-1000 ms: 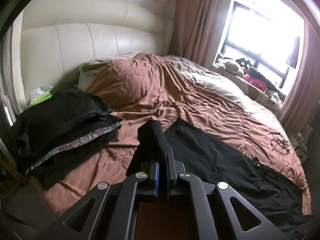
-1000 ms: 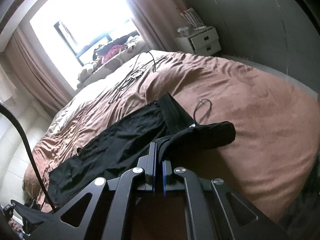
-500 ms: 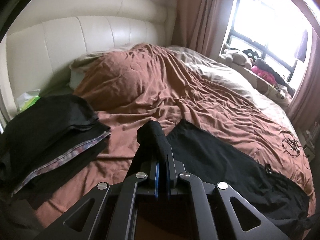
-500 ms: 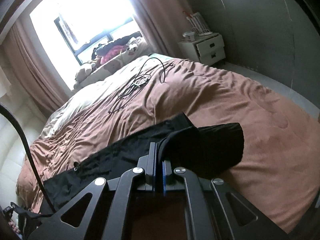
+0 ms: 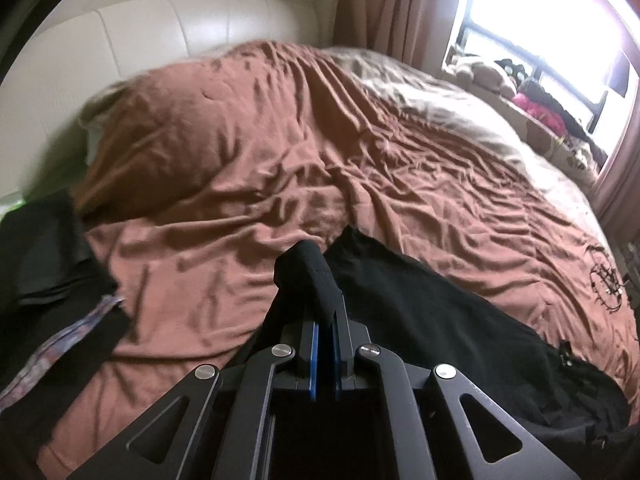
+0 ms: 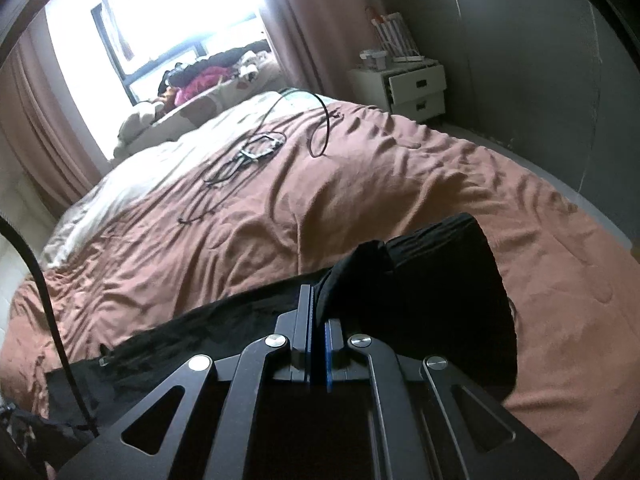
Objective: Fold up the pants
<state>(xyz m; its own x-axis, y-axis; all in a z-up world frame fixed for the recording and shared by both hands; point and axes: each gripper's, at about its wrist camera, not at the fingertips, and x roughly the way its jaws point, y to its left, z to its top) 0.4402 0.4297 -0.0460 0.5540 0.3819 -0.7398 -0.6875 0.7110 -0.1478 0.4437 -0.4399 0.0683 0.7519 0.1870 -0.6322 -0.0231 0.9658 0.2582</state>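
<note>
Black pants lie stretched across the brown bedspread. My left gripper is shut on a bunched end of the pants, which sticks up past the fingers. In the right wrist view the pants spread out in front of me, and my right gripper is shut on the other end, a fold of black cloth rising between the blue pads. Both ends are lifted a little off the bed.
A pile of folded dark clothes lies at the bed's left edge near the cream headboard. Black cables lie on the bedspread towards the window. A white nightstand stands beside the bed.
Both grippers have moved forward over the bed with the pants' ends. The clothes pile has slid left in the left view; the held cloth fills more of the right view.
</note>
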